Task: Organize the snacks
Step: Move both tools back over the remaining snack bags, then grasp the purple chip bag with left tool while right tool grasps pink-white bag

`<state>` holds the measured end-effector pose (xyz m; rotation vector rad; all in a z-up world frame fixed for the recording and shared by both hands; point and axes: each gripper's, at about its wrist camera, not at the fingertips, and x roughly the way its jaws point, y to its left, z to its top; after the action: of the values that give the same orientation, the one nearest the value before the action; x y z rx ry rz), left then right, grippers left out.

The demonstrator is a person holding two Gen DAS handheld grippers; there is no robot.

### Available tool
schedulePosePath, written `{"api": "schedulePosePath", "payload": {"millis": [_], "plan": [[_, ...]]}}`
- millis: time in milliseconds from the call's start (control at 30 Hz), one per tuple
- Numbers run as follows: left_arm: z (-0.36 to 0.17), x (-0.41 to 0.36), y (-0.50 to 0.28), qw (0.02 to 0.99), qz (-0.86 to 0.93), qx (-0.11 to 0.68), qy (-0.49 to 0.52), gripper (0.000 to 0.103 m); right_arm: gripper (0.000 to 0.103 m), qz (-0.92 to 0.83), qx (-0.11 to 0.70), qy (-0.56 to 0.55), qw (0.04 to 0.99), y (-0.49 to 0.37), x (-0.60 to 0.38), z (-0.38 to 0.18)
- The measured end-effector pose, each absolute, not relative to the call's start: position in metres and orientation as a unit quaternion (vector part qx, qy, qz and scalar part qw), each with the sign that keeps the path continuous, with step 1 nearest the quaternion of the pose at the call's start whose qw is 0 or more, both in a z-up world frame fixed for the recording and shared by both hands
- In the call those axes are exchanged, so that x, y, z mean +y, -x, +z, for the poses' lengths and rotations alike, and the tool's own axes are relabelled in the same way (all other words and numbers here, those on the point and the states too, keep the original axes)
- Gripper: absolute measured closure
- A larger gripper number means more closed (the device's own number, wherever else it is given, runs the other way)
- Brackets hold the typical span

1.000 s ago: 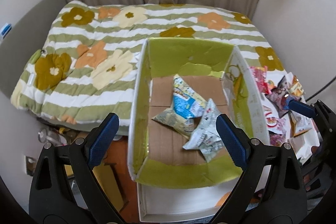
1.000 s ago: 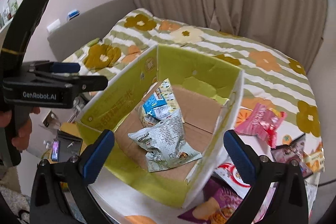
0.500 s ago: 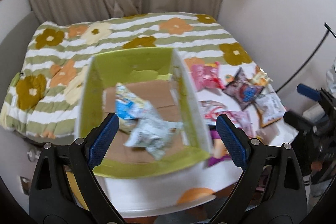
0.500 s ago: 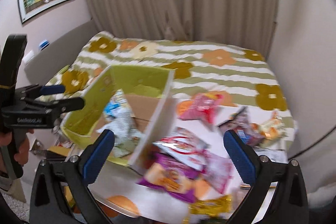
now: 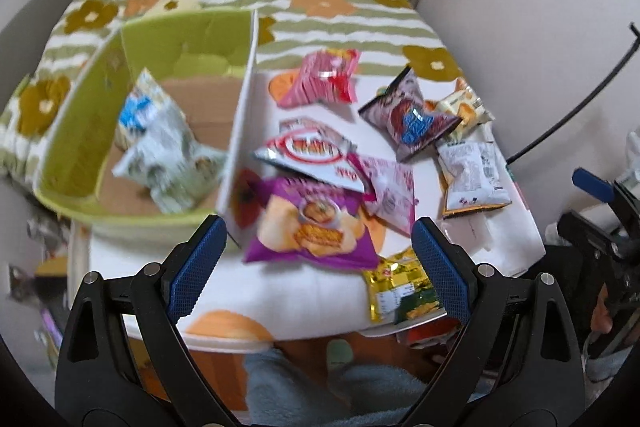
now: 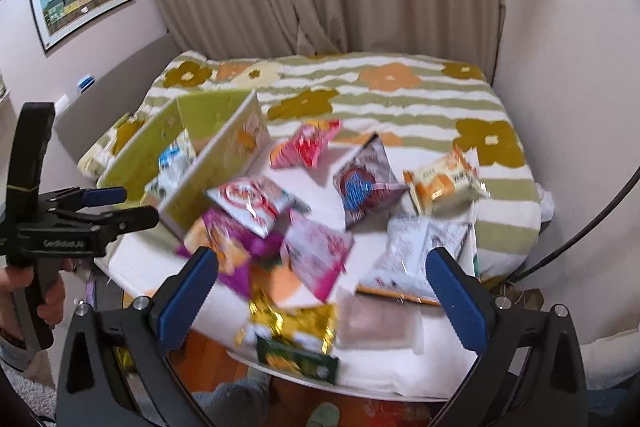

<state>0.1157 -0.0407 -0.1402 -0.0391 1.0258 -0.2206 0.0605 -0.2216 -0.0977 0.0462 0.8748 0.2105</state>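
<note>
Left gripper (image 5: 316,251) is hanging with jaws spread wide, gripping nothing. Just ahead of its fingers the purple chip bag (image 5: 310,227) is lying on the white table (image 5: 304,299); the green box (image 5: 80,131) is sitting ahead-left, holding two pale snack packets (image 5: 160,143).

Right gripper (image 6: 322,287) is also standing wide apart and empty. The gold packet (image 6: 296,327) is lying between its fingers, the pink packet (image 6: 316,251) just ahead, the white packet (image 6: 416,255) ahead-right. Both views are motion-blurred. More snacks are lying scattered further ahead.
</note>
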Motion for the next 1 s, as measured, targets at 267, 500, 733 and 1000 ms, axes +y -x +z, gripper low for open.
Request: {"api": "schedulePosePath", "payload": {"millis": [267,500,733,1000], "plan": [[-0.180,-0.073,-0.121,0.864,-0.055,0.499,-0.018,0.010,0.000,0.152,0.455,-0.024,0.877,-0.061,-0.242,-0.145],[-0.220,-0.091,-0.150,0.855,-0.032,0.514,-0.064,0.010,0.000,0.179,0.464,-0.008,0.868,-0.083,-0.236,-0.185],[-0.250,-0.097,-0.168,0.848,-0.004,0.522,-0.090,0.010,0.000,0.213,0.467,0.045,0.857,-0.111,-0.223,-0.208],[-0.265,-0.094,-0.177,0.842,0.010,0.526,-0.117,0.010,0.000,0.247,0.474,0.117,0.837,-0.137,-0.203,-0.225]]}}
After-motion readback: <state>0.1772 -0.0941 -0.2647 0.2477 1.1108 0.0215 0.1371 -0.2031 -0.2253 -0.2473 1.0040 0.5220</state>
